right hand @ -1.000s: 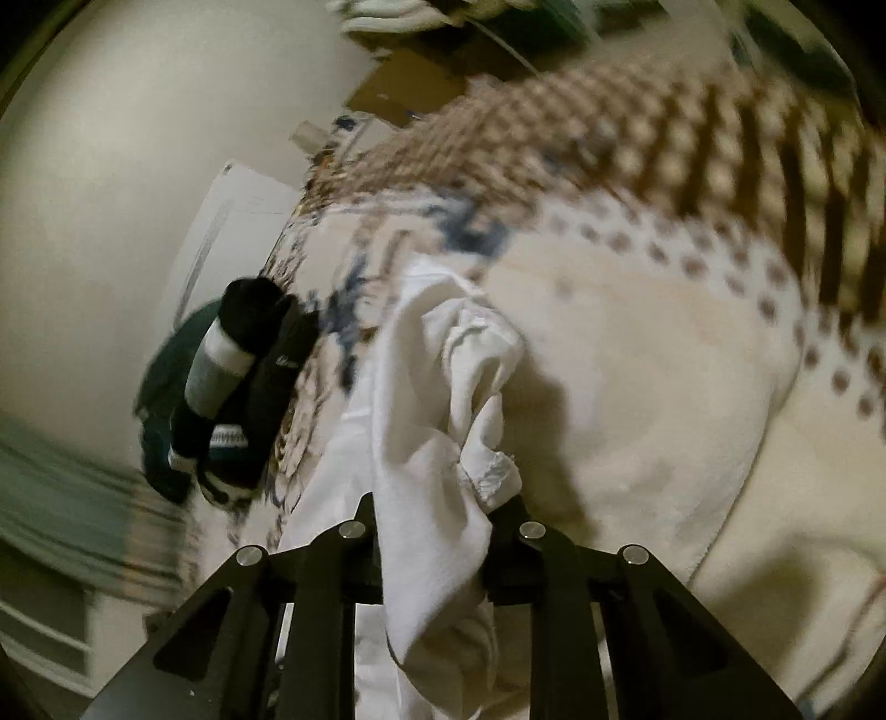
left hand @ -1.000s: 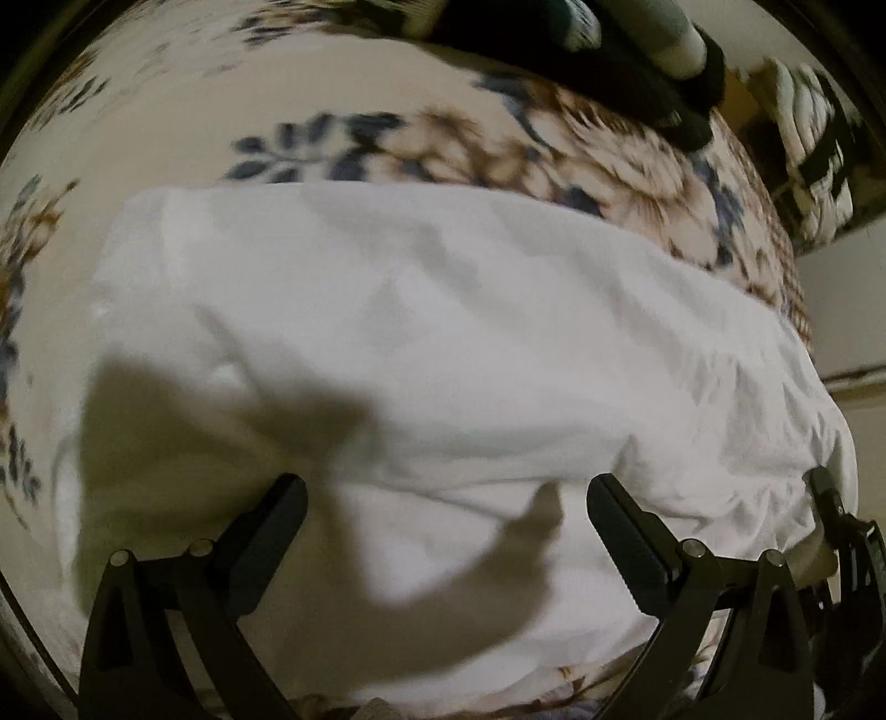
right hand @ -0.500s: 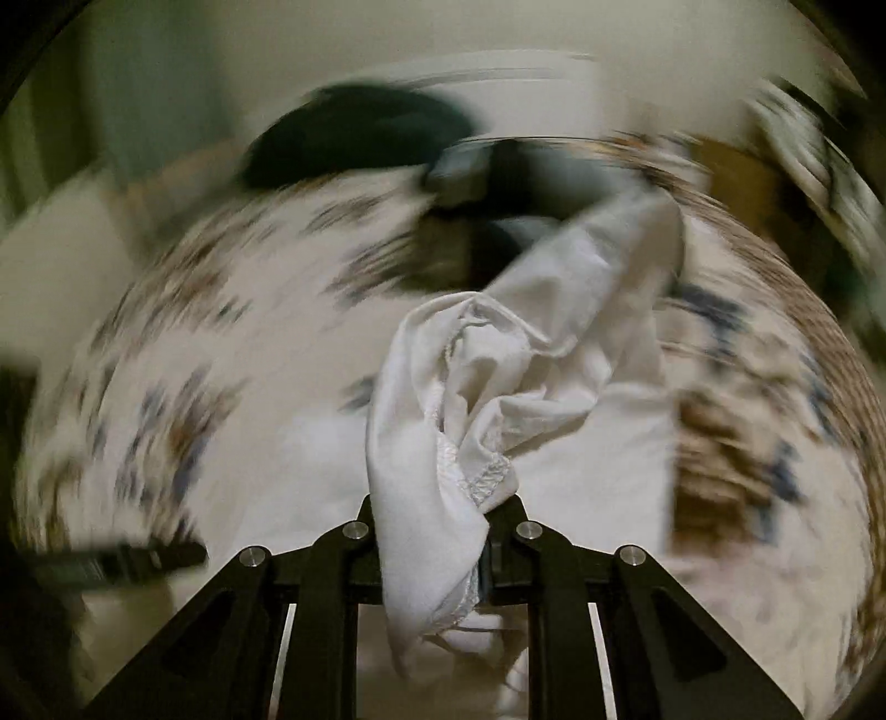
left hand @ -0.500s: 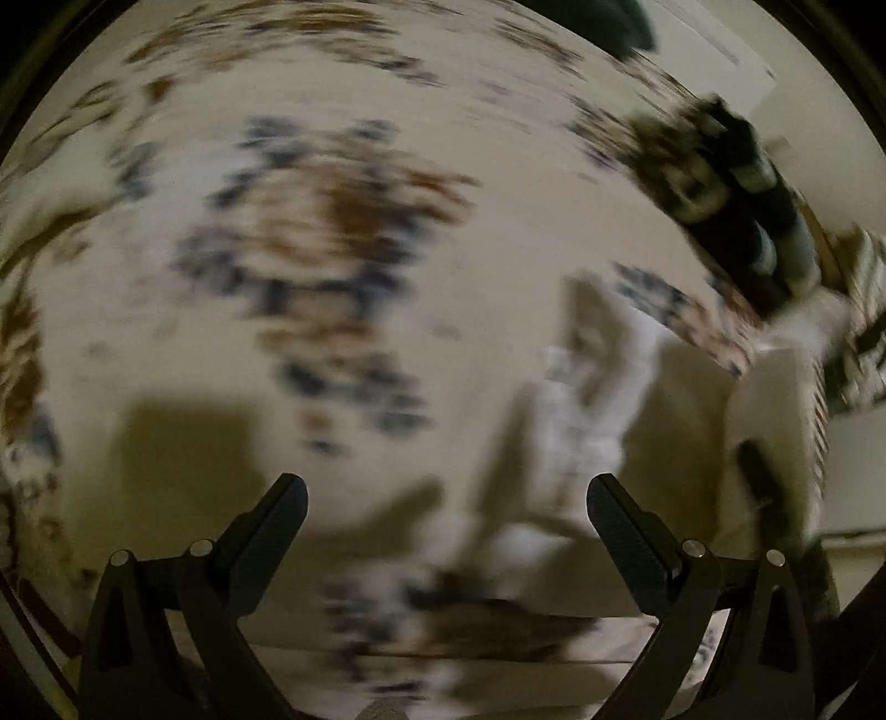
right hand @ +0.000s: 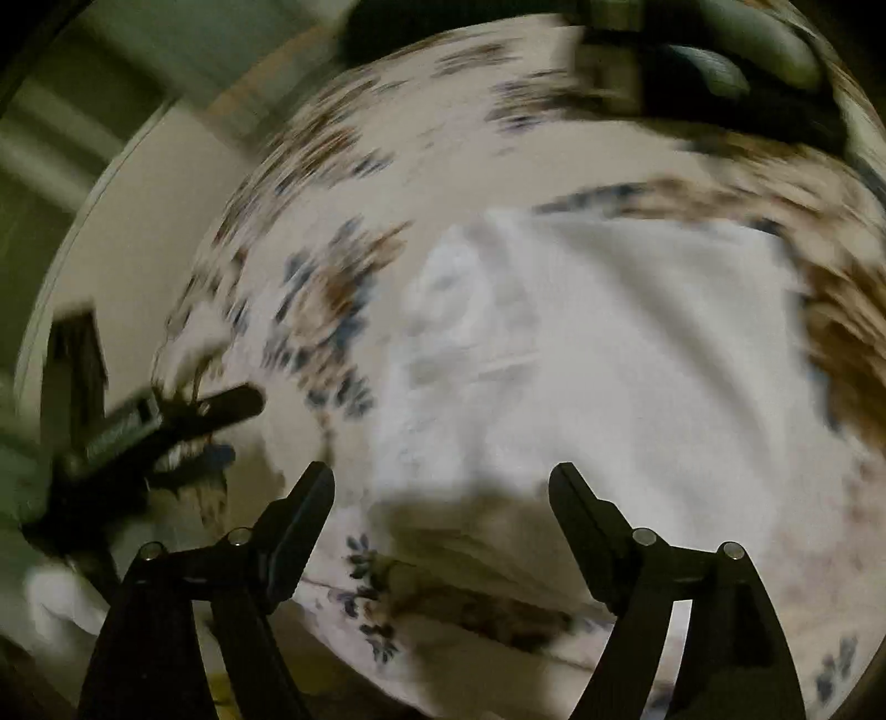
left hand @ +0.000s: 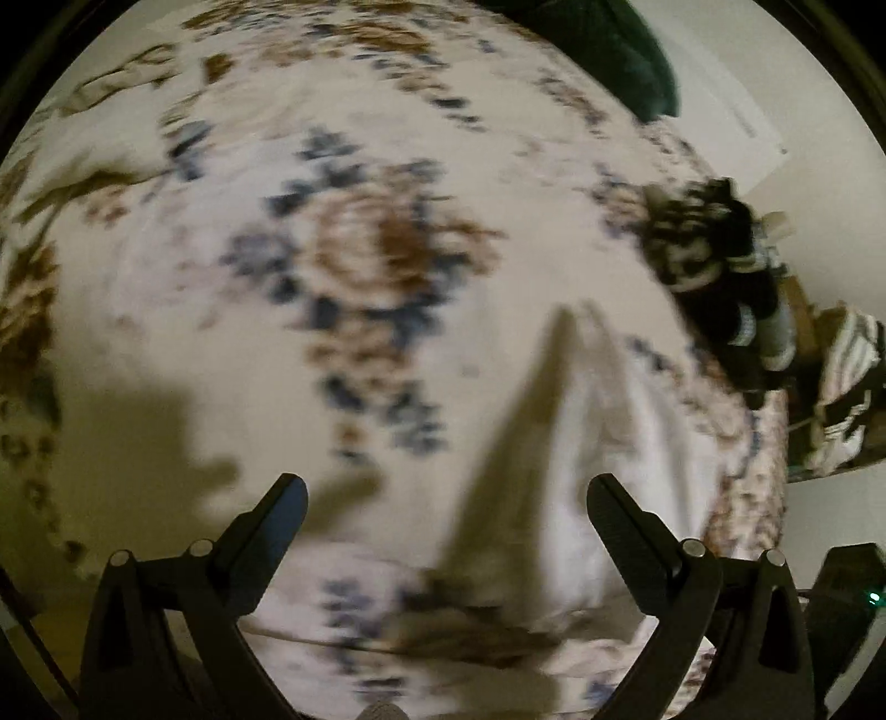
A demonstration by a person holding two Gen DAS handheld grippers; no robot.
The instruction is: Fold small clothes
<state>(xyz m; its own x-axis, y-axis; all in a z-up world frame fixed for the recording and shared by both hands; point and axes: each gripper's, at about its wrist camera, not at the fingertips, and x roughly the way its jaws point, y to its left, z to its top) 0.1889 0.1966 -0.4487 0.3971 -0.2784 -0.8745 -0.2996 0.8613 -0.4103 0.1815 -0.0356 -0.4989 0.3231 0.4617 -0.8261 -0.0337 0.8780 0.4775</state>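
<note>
A white garment [right hand: 609, 343] lies flat on the floral bedspread [right hand: 343, 166], just ahead of my right gripper [right hand: 441, 487], which is open and empty above its near edge. In the left wrist view the same garment [left hand: 598, 443] lies at the lower right, with one corner pointing away. My left gripper [left hand: 446, 498] is open and empty over the bedspread [left hand: 360, 266], left of the garment. The left gripper also shows at the left edge of the right wrist view [right hand: 166, 421]. Both views are motion-blurred.
A pile of dark socks with light stripes [left hand: 720, 277] lies at the bed's far right edge. A dark green cloth [left hand: 620, 50] lies at the far edge. A striped item [left hand: 847, 376] sits beyond the bed. A pale wall [right hand: 138, 183] stands left of the bed.
My right gripper has opened and let go of the white garment, which now lies flat on the bed. My left gripper has swung left off the garment, still open.
</note>
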